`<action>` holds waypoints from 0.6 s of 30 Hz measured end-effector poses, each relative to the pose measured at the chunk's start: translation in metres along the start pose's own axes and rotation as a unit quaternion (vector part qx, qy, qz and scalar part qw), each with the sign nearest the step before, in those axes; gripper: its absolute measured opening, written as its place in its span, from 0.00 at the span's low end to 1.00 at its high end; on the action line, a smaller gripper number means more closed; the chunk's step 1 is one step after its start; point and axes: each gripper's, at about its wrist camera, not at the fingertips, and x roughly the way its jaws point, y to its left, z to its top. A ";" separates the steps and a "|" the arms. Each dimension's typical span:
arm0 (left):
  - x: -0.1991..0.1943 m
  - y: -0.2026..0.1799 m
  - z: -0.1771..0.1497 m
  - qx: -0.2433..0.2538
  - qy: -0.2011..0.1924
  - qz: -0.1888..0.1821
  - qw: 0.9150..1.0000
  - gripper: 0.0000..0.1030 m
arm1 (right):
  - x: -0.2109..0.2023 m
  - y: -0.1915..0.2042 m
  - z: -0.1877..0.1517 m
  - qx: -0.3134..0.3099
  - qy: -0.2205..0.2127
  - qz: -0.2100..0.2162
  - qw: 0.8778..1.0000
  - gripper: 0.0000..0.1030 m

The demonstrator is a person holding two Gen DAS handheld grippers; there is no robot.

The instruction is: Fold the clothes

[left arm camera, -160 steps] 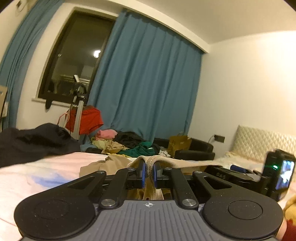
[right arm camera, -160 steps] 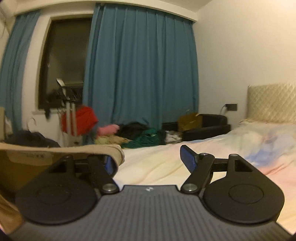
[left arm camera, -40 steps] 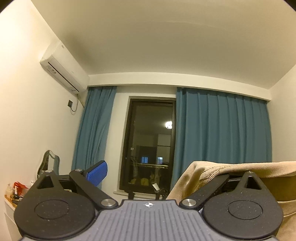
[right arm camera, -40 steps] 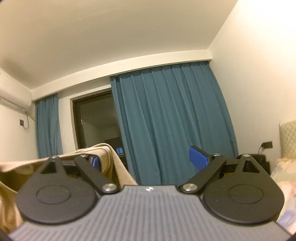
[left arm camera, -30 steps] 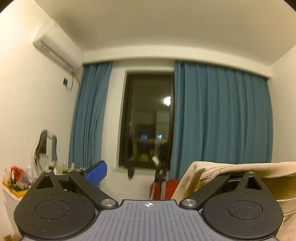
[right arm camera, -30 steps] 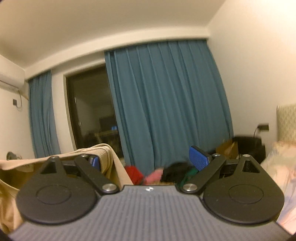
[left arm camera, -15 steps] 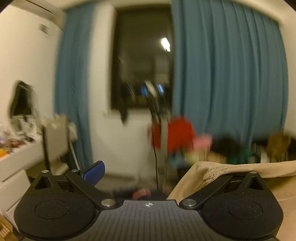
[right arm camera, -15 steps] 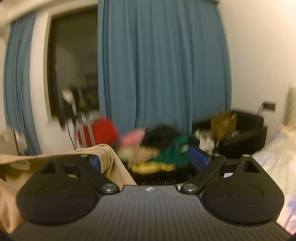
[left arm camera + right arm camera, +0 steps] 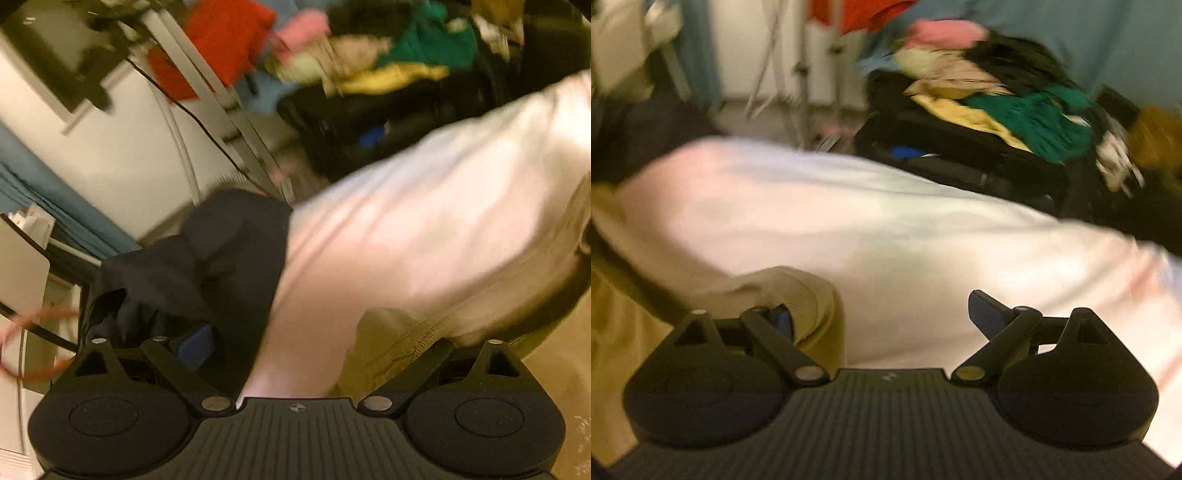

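Observation:
A tan garment (image 9: 391,350) hangs between my two grippers. In the left wrist view its ribbed hem drapes over my right finger, and my left gripper (image 9: 321,343) stands wide open over the pale bed sheet (image 9: 424,229). In the right wrist view the tan garment (image 9: 798,295) is hooked over my left finger, whose blue pad (image 9: 783,321) partly shows. My right gripper (image 9: 882,317) is wide open too, above the pale bed sheet (image 9: 886,229). Both views are motion-blurred.
A dark garment (image 9: 192,273) lies at the bed's left edge. Beyond the bed a black sofa (image 9: 960,147) holds a heap of clothes (image 9: 997,99). A tripod (image 9: 229,110) and a red garment (image 9: 221,40) stand by the wall.
Both grippers have swung down from pointing at the window and curtains to pointing at the bed. The tan garment stays hooked on one finger of each. The jaws stay open.

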 end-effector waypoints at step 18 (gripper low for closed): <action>-0.027 -0.066 -0.048 0.108 -0.165 0.194 0.961 1.00 | -0.100 0.045 -0.114 0.278 -0.171 0.046 0.944 0.90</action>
